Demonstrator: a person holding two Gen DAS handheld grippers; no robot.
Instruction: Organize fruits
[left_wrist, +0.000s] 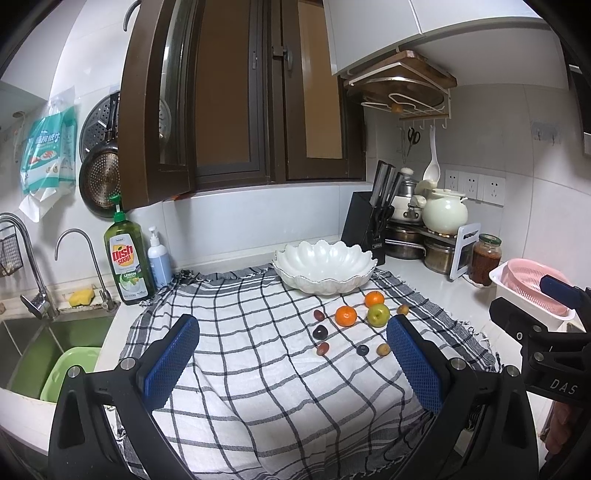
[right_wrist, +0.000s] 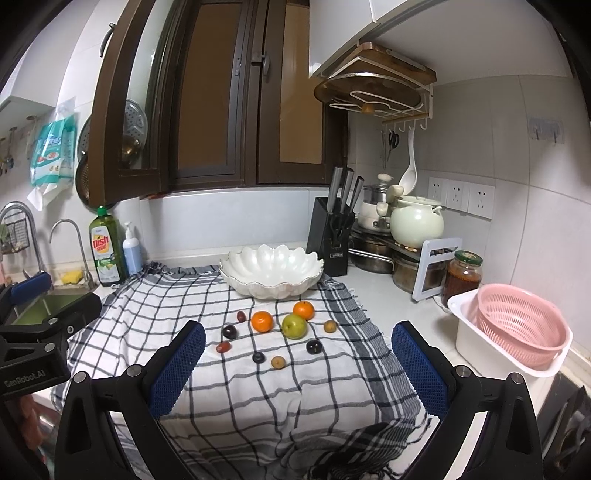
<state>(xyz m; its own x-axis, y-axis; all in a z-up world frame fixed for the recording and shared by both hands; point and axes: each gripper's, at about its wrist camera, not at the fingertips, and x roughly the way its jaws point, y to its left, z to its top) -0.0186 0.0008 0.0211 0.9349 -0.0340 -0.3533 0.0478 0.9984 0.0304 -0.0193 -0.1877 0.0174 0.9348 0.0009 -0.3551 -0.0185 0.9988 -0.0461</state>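
Fruits lie loose on a checked cloth (right_wrist: 280, 402): two oranges (right_wrist: 262, 321) (right_wrist: 303, 310), a green apple (right_wrist: 294, 326), and several small dark and tan fruits such as a dark plum (right_wrist: 229, 331). An empty white scalloped bowl (right_wrist: 271, 271) stands behind them. In the left wrist view the same oranges (left_wrist: 346, 316), apple (left_wrist: 378, 315) and bowl (left_wrist: 325, 266) show. My left gripper (left_wrist: 291, 354) and right gripper (right_wrist: 298, 360) are both open and empty, held above the cloth's near part, short of the fruit.
A sink (left_wrist: 33, 343) with a green basin and taps lies left, with a dish soap bottle (left_wrist: 127, 258) beside it. A knife block (right_wrist: 330, 236), pots, a jar (right_wrist: 461, 273) and a pink colander (right_wrist: 521, 325) in a white tub stand right.
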